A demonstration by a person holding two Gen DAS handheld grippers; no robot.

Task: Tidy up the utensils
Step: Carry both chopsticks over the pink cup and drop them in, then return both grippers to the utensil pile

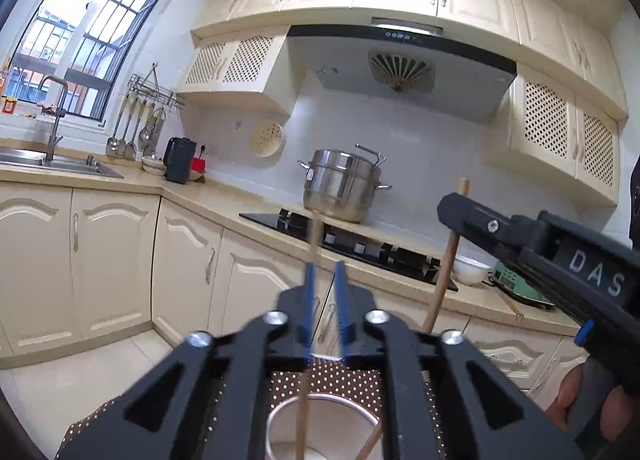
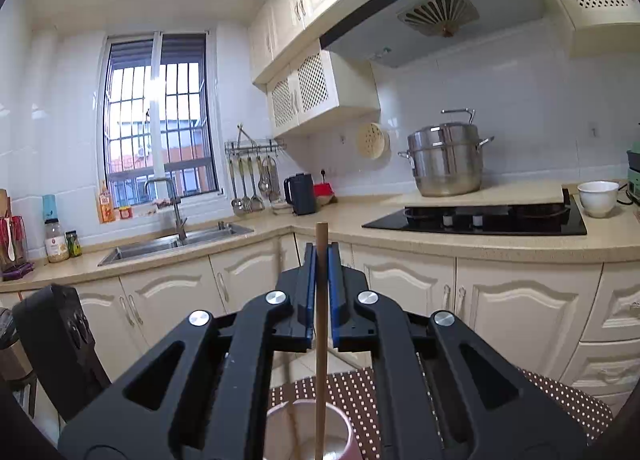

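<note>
A white cup (image 1: 320, 424) stands on a brown polka-dot cloth (image 1: 336, 380) right below both grippers; it also shows in the right wrist view (image 2: 308, 432). My left gripper (image 1: 325, 272) has its blue pads slightly apart, and a wooden chopstick (image 1: 314, 236) stands against the left pad with its lower end in the cup. My right gripper (image 2: 321, 256) is shut on another wooden chopstick (image 2: 321, 340), held upright with its lower end in the cup. The right gripper also shows in the left wrist view (image 1: 456, 204), holding that chopstick (image 1: 444, 272).
A kitchen counter (image 2: 360, 228) runs behind, with a black gas hob (image 2: 480, 220), a steel steamer pot (image 2: 446, 164), a white bowl (image 2: 598, 198), a sink (image 2: 176, 242), a black kettle (image 2: 300, 194) and hanging ladles (image 2: 250, 188). The left gripper's body (image 2: 56, 344) is at lower left.
</note>
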